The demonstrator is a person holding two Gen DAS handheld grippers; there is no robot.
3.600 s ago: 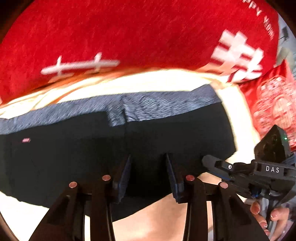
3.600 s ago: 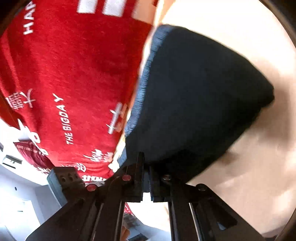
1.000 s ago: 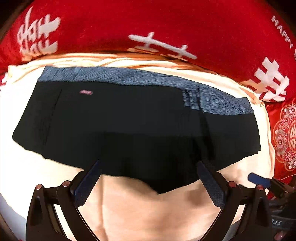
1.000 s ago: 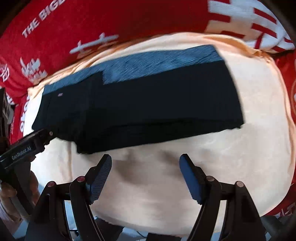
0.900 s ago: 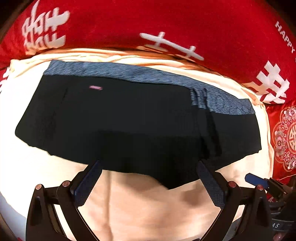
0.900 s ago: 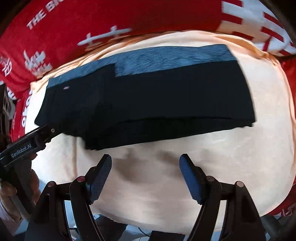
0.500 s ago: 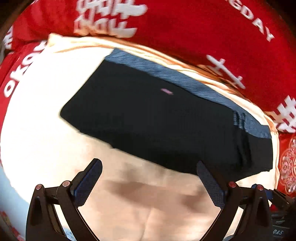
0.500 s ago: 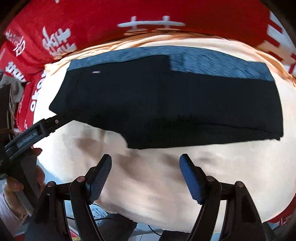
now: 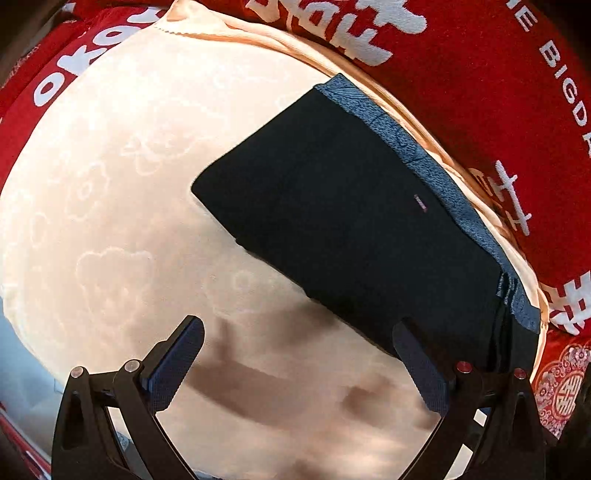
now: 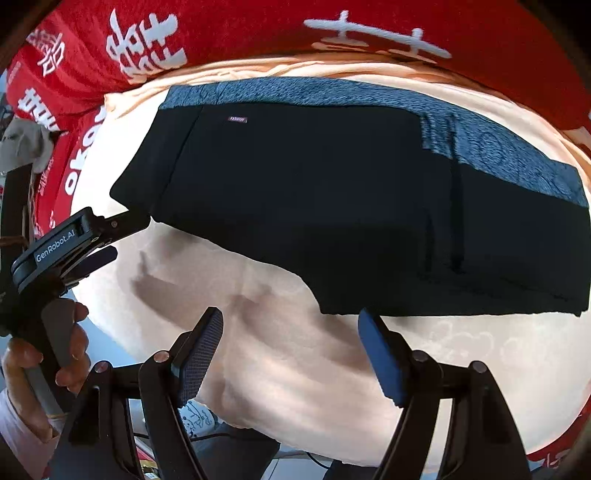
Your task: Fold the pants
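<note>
- The pants point(image 10: 332, 206) lie flat as a folded dark block on the peach cloth point(image 10: 480, 369), grey-blue waistband point(image 10: 369, 94) along the far edge, next to the red blanket point(image 10: 240, 26). In the left wrist view the pants point(image 9: 351, 229) sit up and to the right of my fingers.
- Change: a few seconds ago both sets of my fingers were closed on the fabric; a second ago they were already off it, and since then both views have slid sideways, so the garment now sits off-centre in the left view.
- My judgement: the fold just made is set down and holding; either the job is nearly done or one more fold across remains.
- Left gripper point(image 9: 295, 362): fingers spread wide, nothing between them, clear of the cloth.
- Right gripper point(image 10: 291, 350): fingers likewise released and empty, just short of the near hem.
- The left gripper point(image 10: 110, 236) also shows in the right view, beside the pants' left corner; a hand point(image 10: 48, 354) holds its handle.
- Hard to make out: how many layers are stacked, since the black fabric hides seams. The small label point(image 10: 236, 119) is unreadable. Whether a desk or a bed lies beneath the cloth, I cannot tell.
</note>
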